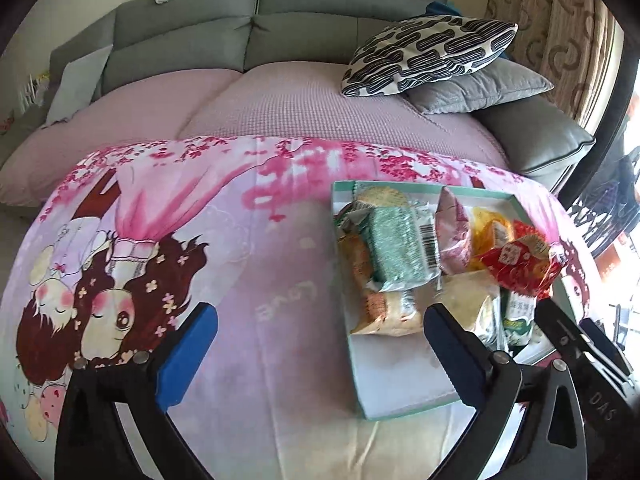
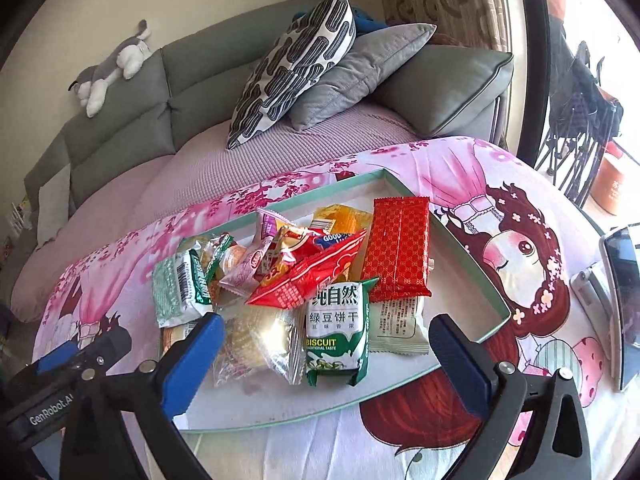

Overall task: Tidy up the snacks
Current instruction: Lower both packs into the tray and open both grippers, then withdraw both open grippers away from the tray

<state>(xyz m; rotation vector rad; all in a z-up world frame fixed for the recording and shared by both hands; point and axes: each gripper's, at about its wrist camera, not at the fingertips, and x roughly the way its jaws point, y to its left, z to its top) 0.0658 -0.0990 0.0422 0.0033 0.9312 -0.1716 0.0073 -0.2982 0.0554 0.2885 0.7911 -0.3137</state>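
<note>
A shallow mint-rimmed tray (image 1: 354,360) lies on the cartoon tablecloth (image 1: 260,280) and holds several snack packets. In the left wrist view a green packet (image 1: 400,248) and a red packet (image 1: 520,260) lie in the pile. My left gripper (image 1: 320,344) is open above the tray's left rim, with nothing between its blue pads. In the right wrist view the tray (image 2: 472,264) holds a green biscuit packet (image 2: 336,332), a flat red packet (image 2: 400,252) and a clear-wrapped cake (image 2: 256,340). My right gripper (image 2: 326,332) is open, hovering over the near packets and pressing on none.
A grey sofa (image 1: 280,40) with a pink cover stands behind the table, with a patterned pillow (image 1: 428,52) and a grey cushion (image 2: 360,72) on it. A plush toy (image 2: 112,68) lies on the backrest. A phone (image 2: 620,300) stands at the table's right edge.
</note>
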